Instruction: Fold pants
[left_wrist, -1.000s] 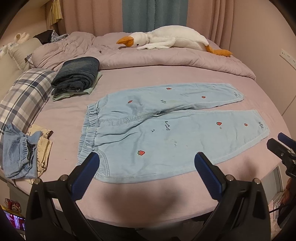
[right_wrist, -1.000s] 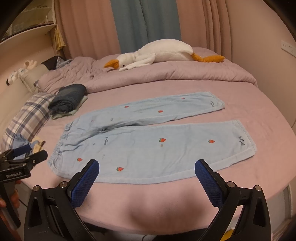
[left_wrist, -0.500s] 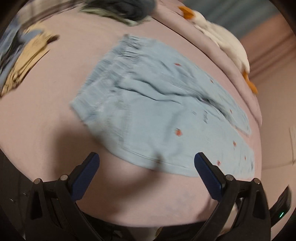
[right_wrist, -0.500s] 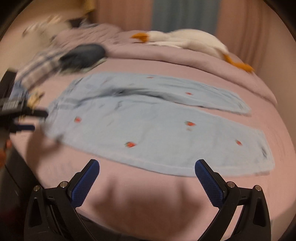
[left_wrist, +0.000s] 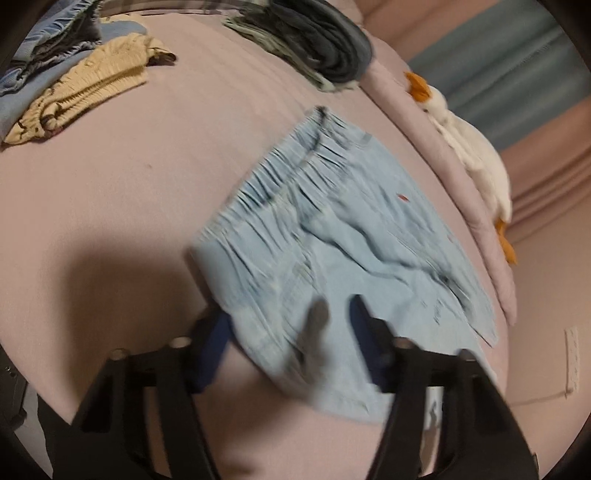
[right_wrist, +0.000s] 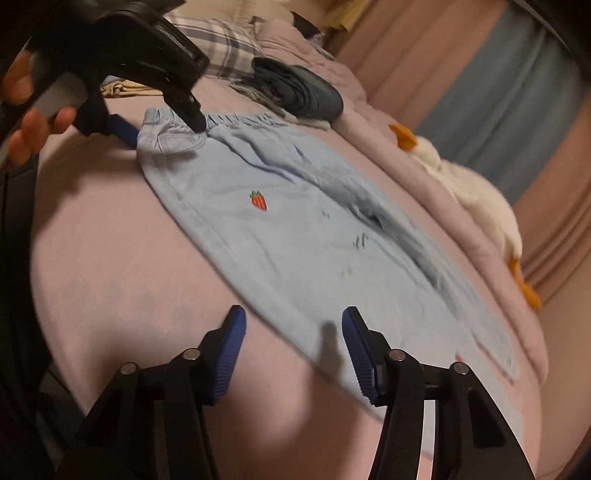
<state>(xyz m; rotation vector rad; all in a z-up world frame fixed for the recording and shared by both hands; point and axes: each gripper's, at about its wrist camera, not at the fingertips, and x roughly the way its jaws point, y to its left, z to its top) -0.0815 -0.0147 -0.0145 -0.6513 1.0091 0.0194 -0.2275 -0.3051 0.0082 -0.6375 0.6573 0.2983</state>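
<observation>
Light blue pants (left_wrist: 332, 236) with small strawberry prints lie spread flat on the pink bed; they also show in the right wrist view (right_wrist: 295, 229). My left gripper (left_wrist: 290, 332) is open, its jaws straddling the near corner of the elastic waistband (left_wrist: 273, 192); one finger is under the cloth edge. In the right wrist view the left gripper (right_wrist: 162, 125) sits at that waistband corner. My right gripper (right_wrist: 293, 339) is open and empty, just over the near edge of the lower pant leg.
A folded dark stack of clothes (left_wrist: 325, 40) and loose yellow and blue garments (left_wrist: 85, 85) lie beyond the waistband. A white plush goose (right_wrist: 476, 195) rests on the pink duvet (right_wrist: 424, 177) at the far side. A plaid pillow (right_wrist: 221, 40) lies behind.
Both grippers have dropped down and forward to the pants. The left has reached the waistband corner; the right has come to the near leg edge. Both jaws have narrowed.
</observation>
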